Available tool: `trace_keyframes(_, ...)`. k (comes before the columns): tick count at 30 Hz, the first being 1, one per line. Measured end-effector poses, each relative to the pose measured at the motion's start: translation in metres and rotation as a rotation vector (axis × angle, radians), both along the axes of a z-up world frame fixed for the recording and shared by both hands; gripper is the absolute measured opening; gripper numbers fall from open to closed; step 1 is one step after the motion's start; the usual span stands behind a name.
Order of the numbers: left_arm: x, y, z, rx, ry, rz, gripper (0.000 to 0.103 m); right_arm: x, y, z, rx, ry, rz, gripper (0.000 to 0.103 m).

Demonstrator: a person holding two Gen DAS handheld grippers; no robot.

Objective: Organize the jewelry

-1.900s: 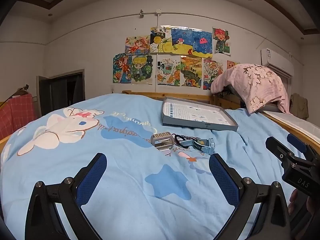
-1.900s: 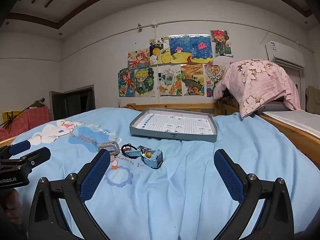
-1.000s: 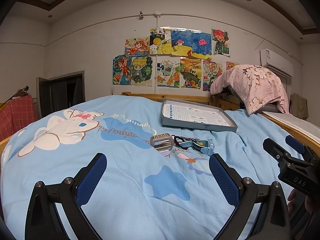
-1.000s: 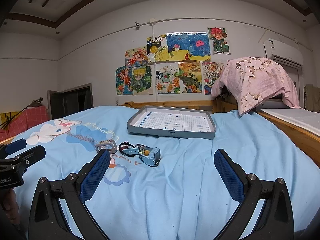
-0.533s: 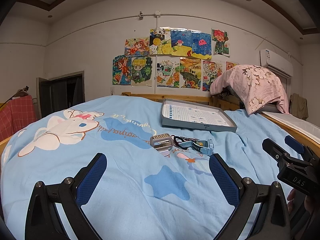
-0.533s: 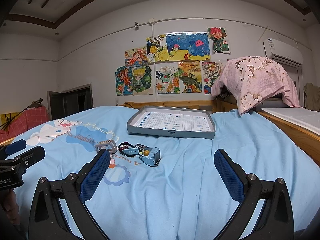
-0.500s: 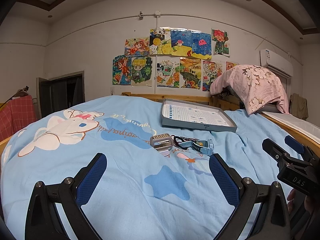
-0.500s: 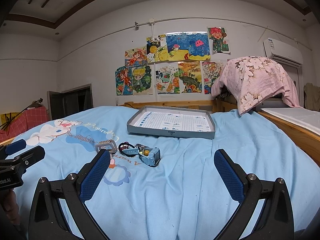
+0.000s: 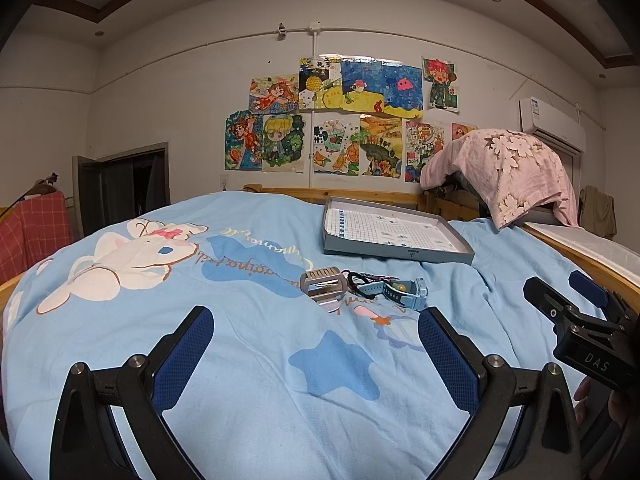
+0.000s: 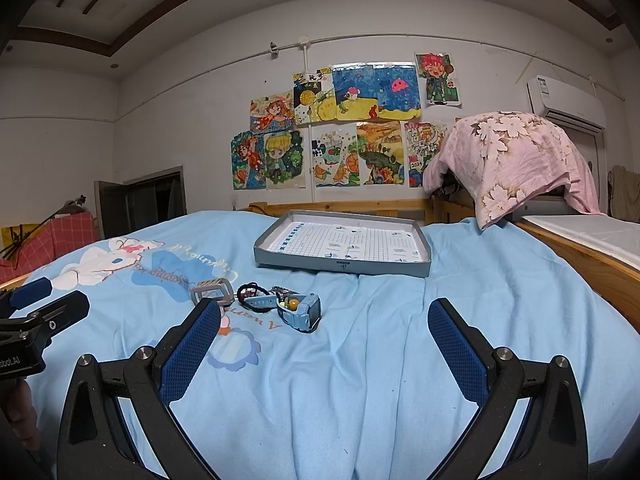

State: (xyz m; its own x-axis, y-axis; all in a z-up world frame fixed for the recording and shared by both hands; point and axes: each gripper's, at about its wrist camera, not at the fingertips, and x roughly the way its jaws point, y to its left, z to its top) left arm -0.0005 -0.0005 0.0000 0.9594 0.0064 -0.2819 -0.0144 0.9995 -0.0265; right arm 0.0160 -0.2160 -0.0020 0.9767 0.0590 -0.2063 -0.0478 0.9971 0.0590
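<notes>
A small pile of jewelry lies on the blue bedspread: a grey watch (image 9: pixel 323 285) (image 10: pixel 213 290), a dark braided bracelet (image 9: pixel 365 279) (image 10: pixel 251 291) and a light blue watch (image 9: pixel 404 292) (image 10: pixel 301 311) with small beads on it. Behind them sits a shallow grey tray (image 9: pixel 394 249) (image 10: pixel 344 265) with a grid-printed floor. My left gripper (image 9: pixel 316 356) is open and empty, short of the pile. My right gripper (image 10: pixel 325 354) is open and empty, short of the pile and to its right. Each gripper shows at the edge of the other's view.
The bedspread (image 9: pixel 240 344) has a white rabbit print at the left. A wooden bed frame (image 10: pixel 580 268) runs along the right. A pink floral cloth (image 10: pixel 516 152) covers something at the back right. Drawings hang on the far wall.
Both views have shifted only slightly; the right gripper has edged a little forward toward the pile. Nothing was taken hold of or moved on the bed.
</notes>
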Motion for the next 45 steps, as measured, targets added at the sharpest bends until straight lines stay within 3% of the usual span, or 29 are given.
trace_keyframes(45,-0.0012,-0.0006,0.0003,-0.011,0.002,0.004,0.103,-0.0007,-0.0026,0.0028,0.004,-0.006,-0.003,0.102)
